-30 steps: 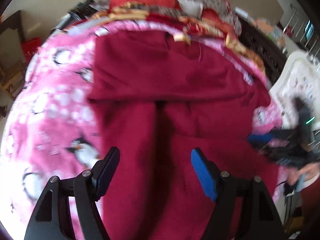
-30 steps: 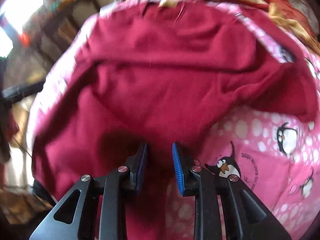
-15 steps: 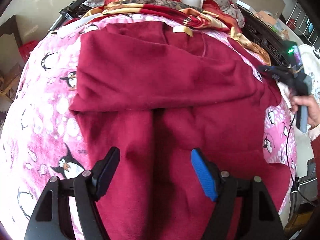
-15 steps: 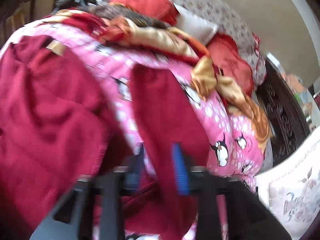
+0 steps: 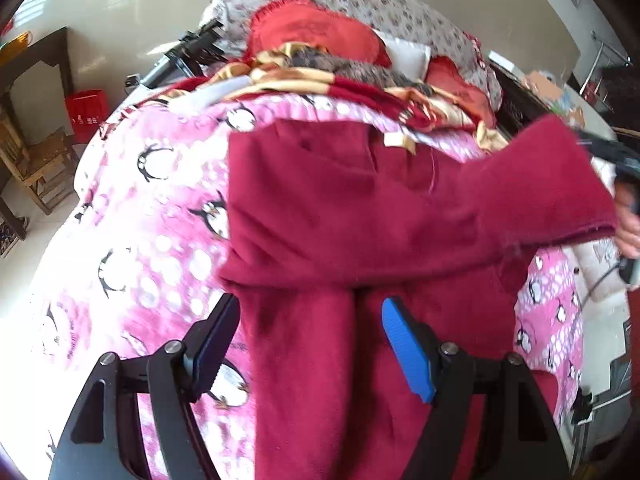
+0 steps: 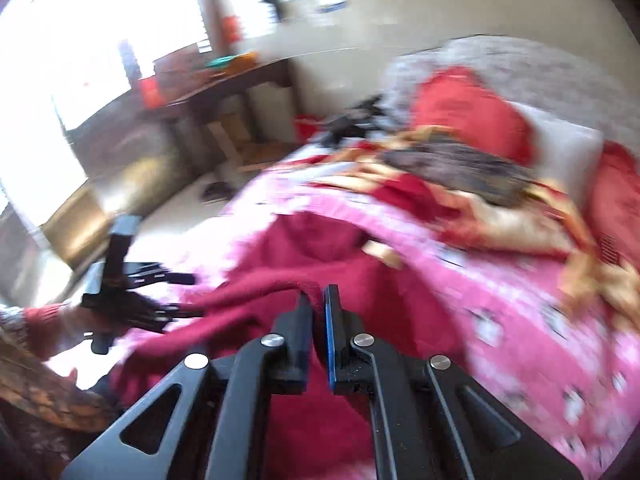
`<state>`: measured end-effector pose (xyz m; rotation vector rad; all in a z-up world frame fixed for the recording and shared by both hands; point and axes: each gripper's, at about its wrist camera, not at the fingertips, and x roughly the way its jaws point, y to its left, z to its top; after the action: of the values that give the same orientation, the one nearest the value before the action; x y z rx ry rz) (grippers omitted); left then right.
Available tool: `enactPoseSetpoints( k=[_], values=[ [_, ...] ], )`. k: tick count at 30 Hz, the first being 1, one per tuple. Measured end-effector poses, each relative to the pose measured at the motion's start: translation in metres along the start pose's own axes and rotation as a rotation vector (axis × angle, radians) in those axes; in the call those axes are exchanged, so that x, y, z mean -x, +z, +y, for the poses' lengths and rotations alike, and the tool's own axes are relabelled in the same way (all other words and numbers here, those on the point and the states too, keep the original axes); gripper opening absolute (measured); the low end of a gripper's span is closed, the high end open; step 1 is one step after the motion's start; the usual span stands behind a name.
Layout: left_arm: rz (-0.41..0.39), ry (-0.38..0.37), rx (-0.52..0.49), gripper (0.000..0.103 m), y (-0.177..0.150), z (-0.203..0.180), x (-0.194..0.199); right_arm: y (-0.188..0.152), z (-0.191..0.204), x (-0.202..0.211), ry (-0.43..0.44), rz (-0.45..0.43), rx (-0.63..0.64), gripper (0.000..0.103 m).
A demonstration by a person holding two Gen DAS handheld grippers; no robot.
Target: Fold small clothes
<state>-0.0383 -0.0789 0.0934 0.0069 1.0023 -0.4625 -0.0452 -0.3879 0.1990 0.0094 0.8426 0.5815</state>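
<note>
A dark red fleece garment [image 5: 344, 216] lies spread on a pink penguin blanket [image 5: 160, 216]. My left gripper [image 5: 310, 344] hovers open over the garment's near half, its fingers apart and nothing between them. My right gripper [image 6: 318, 308] is shut on the garment's edge [image 6: 280, 286], and the cloth hangs from it off the blanket. In the left wrist view that raised flap [image 5: 540, 188] stands up at the right, with the right gripper [image 5: 600, 150] partly hidden behind it. The right wrist view is blurred and shows the left gripper [image 6: 184, 296] at the left, held in a hand.
Red and gold bedding [image 5: 360, 84] and flowered pillows [image 5: 400, 12] are piled at the bed's far end. A wooden chair [image 5: 40, 168] and a red bag [image 5: 86, 112] stand on the floor at the left. A dark table [image 6: 224, 84] is by the window.
The right gripper closed on the garment's right edge and lifted it well off the blanket. The left gripper drew back and up a little, still open.
</note>
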Motion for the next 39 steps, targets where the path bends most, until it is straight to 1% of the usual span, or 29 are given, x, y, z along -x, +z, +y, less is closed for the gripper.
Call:
enactPoseSetpoints(
  k=[2, 3, 4, 5, 6, 7, 8, 9, 10, 11, 12, 13, 16, 18, 20, 22, 23, 24, 25, 27, 28, 29, 32, 35, 36, 37, 38, 39],
  values=[
    [0.003, 0.006, 0.011, 0.077, 0.002, 0.005, 0.000, 0.014, -0.007, -0.050, 0.020, 0.084, -0.036, 0.000],
    [0.007, 0.006, 0.015, 0.077, 0.002, 0.007, -0.001, 0.019, -0.012, -0.083, 0.034, 0.151, -0.065, 0.000],
    [0.010, 0.003, 0.017, 0.077, 0.002, 0.008, -0.002, 0.020, -0.017, -0.113, 0.014, 0.202, -0.090, 0.000],
    [0.015, 0.000, 0.020, 0.077, 0.003, 0.009, -0.003, 0.021, -0.025, -0.145, -0.040, 0.240, -0.122, 0.000],
    [0.019, -0.003, 0.020, 0.077, 0.004, 0.011, -0.003, 0.021, -0.033, -0.164, -0.077, 0.256, -0.155, 0.000],
    [0.022, -0.007, 0.015, 0.077, 0.005, 0.011, -0.005, 0.021, -0.041, -0.178, -0.112, 0.263, -0.191, 0.003],
    [0.021, -0.008, 0.008, 0.077, 0.007, 0.011, -0.006, 0.021, -0.052, -0.186, -0.169, 0.257, -0.239, 0.005],
    [0.019, -0.007, 0.000, 0.078, 0.009, 0.010, -0.007, 0.021, -0.058, -0.186, -0.215, 0.235, -0.268, 0.007],
    [0.018, 0.000, -0.009, 0.078, 0.012, 0.009, -0.011, 0.020, -0.061, -0.179, -0.224, 0.197, -0.294, 0.007],
    [0.019, 0.005, -0.012, 0.078, 0.015, 0.009, -0.014, 0.019, -0.062, -0.172, -0.210, 0.167, -0.308, 0.007],
    [0.020, 0.008, -0.013, 0.078, 0.018, 0.009, -0.018, 0.015, -0.061, -0.155, -0.180, 0.119, -0.325, 0.009],
    [0.015, 0.007, -0.014, 0.078, 0.023, 0.007, -0.024, 0.012, -0.059, -0.141, -0.177, 0.091, -0.328, 0.012],
    [-0.028, 0.016, -0.008, 0.078, 0.040, 0.005, -0.038, -0.007, -0.052, -0.094, -0.212, 0.024, -0.301, 0.016],
    [-0.044, 0.020, 0.004, 0.078, 0.051, 0.004, -0.049, -0.032, -0.041, -0.065, -0.242, 0.007, -0.285, 0.017],
    [-0.055, 0.037, 0.022, 0.078, 0.064, 0.004, -0.065, -0.059, -0.036, -0.048, -0.261, 0.005, -0.301, 0.017],
    [-0.045, 0.047, 0.037, 0.076, 0.075, 0.004, -0.082, -0.080, -0.032, -0.035, -0.300, 0.018, -0.303, 0.017],
    [-0.031, 0.046, 0.041, 0.073, 0.078, 0.003, -0.089, -0.091, -0.030, -0.031, -0.337, 0.027, -0.293, 0.017],
    [-0.011, 0.039, 0.037, 0.052, 0.082, 0.000, -0.097, -0.104, -0.026, -0.026, -0.384, 0.034, -0.278, 0.017],
    [0.014, 0.041, 0.017, 0.027, 0.085, -0.003, -0.103, -0.113, -0.022, -0.021, -0.405, 0.030, -0.277, 0.017],
    [0.041, 0.079, -0.039, 0.017, 0.087, -0.011, -0.111, -0.131, -0.022, -0.019, -0.405, 0.026, -0.314, 0.017],
    [0.035, 0.077, -0.056, 0.012, 0.089, -0.015, -0.108, -0.139, -0.021, -0.022, -0.399, 0.045, -0.319, 0.017],
    [0.024, 0.067, -0.070, 0.012, 0.090, -0.018, -0.103, -0.145, -0.019, -0.025, -0.409, 0.061, -0.310, 0.017],
    [-0.022, 0.041, -0.098, 0.011, 0.098, -0.025, -0.078, -0.153, -0.008, -0.036, -0.496, 0.084, -0.233, 0.017],
    [-0.034, 0.005, -0.068, 0.011, 0.111, -0.021, -0.059, -0.153, -0.005, -0.045, -0.580, 0.094, -0.171, 0.017],
    [-0.037, 0.001, -0.049, 0.011, 0.114, -0.017, -0.055, -0.152, -0.006, -0.051, -0.609, 0.115, -0.145, 0.016],
    [-0.035, 0.001, -0.024, 0.011, 0.117, -0.012, -0.052, -0.151, -0.007, -0.054, -0.621, 0.128, -0.139, 0.003],
    [-0.033, 0.009, -0.010, 0.011, 0.116, -0.007, -0.051, -0.150, -0.007, -0.053, -0.617, 0.129, -0.143, 0.000],
    [-0.033, 0.023, -0.001, 0.011, 0.115, -0.002, -0.050, -0.148, -0.004, -0.044, -0.584, 0.100, -0.159, 0.000]
  ],
)
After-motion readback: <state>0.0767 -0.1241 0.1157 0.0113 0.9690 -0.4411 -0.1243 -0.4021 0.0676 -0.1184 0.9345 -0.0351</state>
